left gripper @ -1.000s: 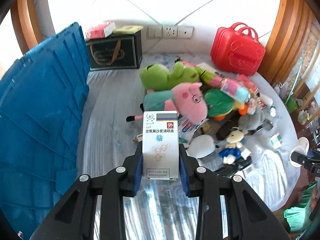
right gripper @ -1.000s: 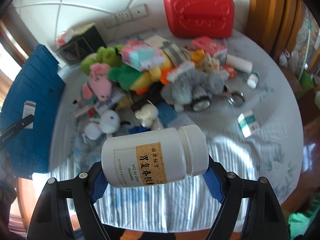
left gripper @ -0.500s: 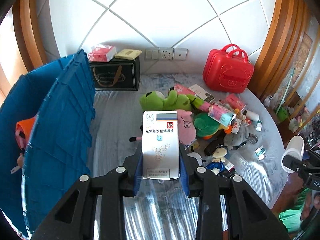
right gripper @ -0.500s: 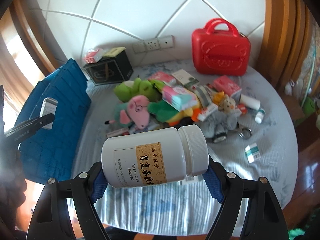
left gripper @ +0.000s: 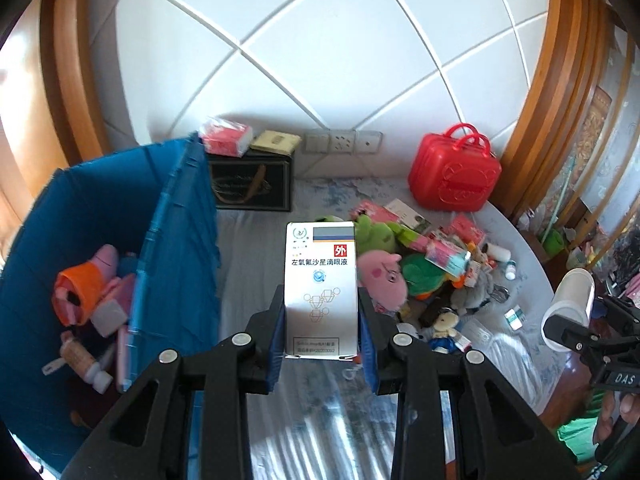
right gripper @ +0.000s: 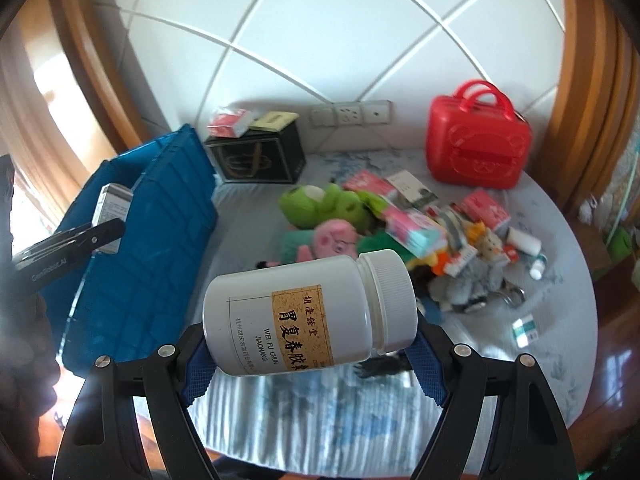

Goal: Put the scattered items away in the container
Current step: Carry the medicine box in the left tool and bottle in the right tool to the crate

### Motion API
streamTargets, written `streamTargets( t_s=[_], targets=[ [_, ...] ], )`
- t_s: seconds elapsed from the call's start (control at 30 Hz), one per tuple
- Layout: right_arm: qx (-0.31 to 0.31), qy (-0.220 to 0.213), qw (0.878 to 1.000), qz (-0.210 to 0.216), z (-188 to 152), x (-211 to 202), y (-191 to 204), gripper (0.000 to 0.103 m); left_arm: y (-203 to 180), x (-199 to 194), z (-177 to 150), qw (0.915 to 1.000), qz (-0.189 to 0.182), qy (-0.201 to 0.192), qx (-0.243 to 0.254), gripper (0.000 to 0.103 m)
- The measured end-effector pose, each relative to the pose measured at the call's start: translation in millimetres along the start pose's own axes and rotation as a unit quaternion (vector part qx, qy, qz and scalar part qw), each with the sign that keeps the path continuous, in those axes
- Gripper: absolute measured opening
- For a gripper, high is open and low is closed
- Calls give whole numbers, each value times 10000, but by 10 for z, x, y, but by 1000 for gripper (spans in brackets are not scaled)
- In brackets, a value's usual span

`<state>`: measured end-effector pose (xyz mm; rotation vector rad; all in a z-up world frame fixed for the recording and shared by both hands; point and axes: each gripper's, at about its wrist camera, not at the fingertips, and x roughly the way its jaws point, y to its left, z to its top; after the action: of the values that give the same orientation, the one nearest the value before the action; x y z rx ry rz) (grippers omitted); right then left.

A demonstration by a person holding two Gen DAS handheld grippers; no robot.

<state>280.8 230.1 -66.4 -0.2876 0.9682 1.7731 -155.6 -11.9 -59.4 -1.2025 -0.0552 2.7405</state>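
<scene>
My left gripper [left gripper: 321, 312] is shut on a white medicine box [left gripper: 321, 280] and holds it high, just right of the blue crate [left gripper: 168, 248]. The crate [right gripper: 132, 264] holds toys and bottles. My right gripper [right gripper: 310, 344] is shut on a white pill bottle [right gripper: 308, 312] lying sideways, above the bed's front edge. That bottle also shows at the right in the left wrist view [left gripper: 570, 304]. The medicine box shows over the crate in the right wrist view [right gripper: 112, 208]. A heap of plush toys and boxes [left gripper: 420, 272] lies mid-bed.
A red case [left gripper: 454, 176] stands at the back right. A black box [left gripper: 250, 184] with tissue packs stands against the wall. A small green-white box [right gripper: 526, 330] and a small bottle [right gripper: 538, 266] lie on the striped sheet at right.
Both grippers have risen and pulled back with their loads. The left one has swung towards the crate, whose inside now shows.
</scene>
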Motion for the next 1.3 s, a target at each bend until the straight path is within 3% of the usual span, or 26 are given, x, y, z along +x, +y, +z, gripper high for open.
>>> streamTargets(
  t_s=[0.43,1.07,1.3],
  targets=[
    [-411,-46,9985,368,237,127,1035,81,823,-413,46,9990,335,-228,-186,31],
    [-892,-79,9913,963,355,378,2498,81,1999,-728,-209,9952,815,-266,-470,31],
    [-1183,25,9857,1198,369,538,2993,81,2532,-842,-364,9907,1080,-228,-794,31]
  ],
)
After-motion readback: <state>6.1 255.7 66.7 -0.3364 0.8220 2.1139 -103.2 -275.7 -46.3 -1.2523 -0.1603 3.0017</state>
